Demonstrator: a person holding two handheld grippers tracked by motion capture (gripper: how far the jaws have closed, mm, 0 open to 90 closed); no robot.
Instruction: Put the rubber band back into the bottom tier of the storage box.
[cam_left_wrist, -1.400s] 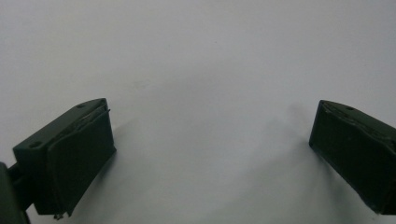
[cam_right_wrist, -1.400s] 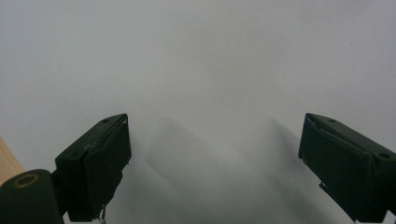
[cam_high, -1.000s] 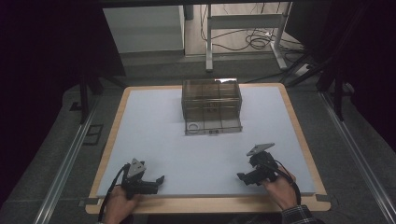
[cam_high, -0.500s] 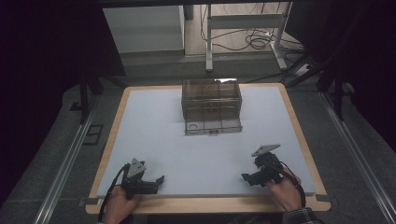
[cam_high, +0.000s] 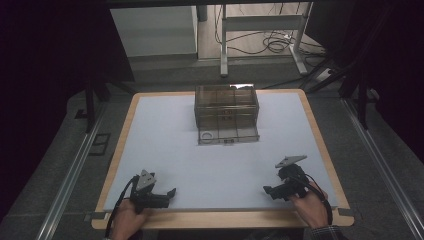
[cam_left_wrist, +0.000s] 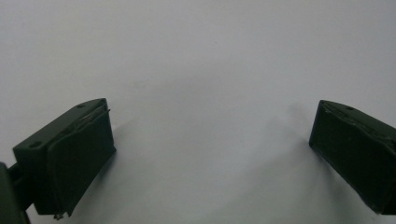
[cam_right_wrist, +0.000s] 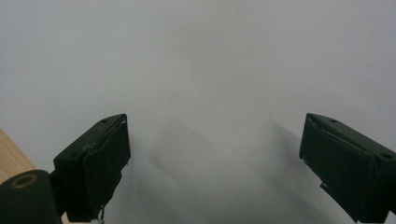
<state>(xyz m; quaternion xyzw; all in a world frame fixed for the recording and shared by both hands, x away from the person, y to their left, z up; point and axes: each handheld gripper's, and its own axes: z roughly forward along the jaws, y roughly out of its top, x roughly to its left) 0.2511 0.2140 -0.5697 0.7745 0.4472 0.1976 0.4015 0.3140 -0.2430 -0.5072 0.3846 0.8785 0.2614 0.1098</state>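
Distance is what the coming move turns on: the clear drawer cabinet (cam_high: 226, 114) sits at the far edge of the desk (cam_high: 165, 135), about midway between its far corners, while both of your grippers rest near the near edge, well apart from it. From your fingers it lies straight ahead and inward. Your left gripper (cam_high: 170, 192) sits close to the near left corner with its tips turned toward the right; your right gripper (cam_high: 267, 190) sits close to the near right corner with its tips turned left. Neither hand looks clearly nearer; the right may have a slightly shorter reach, but I would not lean on that.

The cabinet's long axis runs side to side, parallel to the far edge, and its drawer fronts face you. One low drawer looks pulled forward, with a small ring-shaped thing (cam_high: 206, 135) in its left part; what that thing is I cannot tell.

Your left gripper's jaws stand wide apart with nothing between them, one black pad (cam_left_wrist: 70, 163) low over bare white surface. Your right gripper's jaws are likewise spread and empty, and past its pad (cam_right_wrist: 100, 161) you can glimpse the wooden rim (cam_right_wrist: 11, 161) of the desk.

Surface between you and the cabinet is flat, white and bare. Beyond the far edge, the room is dim, with metal table legs (cam_high: 224, 42) and loose cables (cam_high: 270, 42) on the floor.
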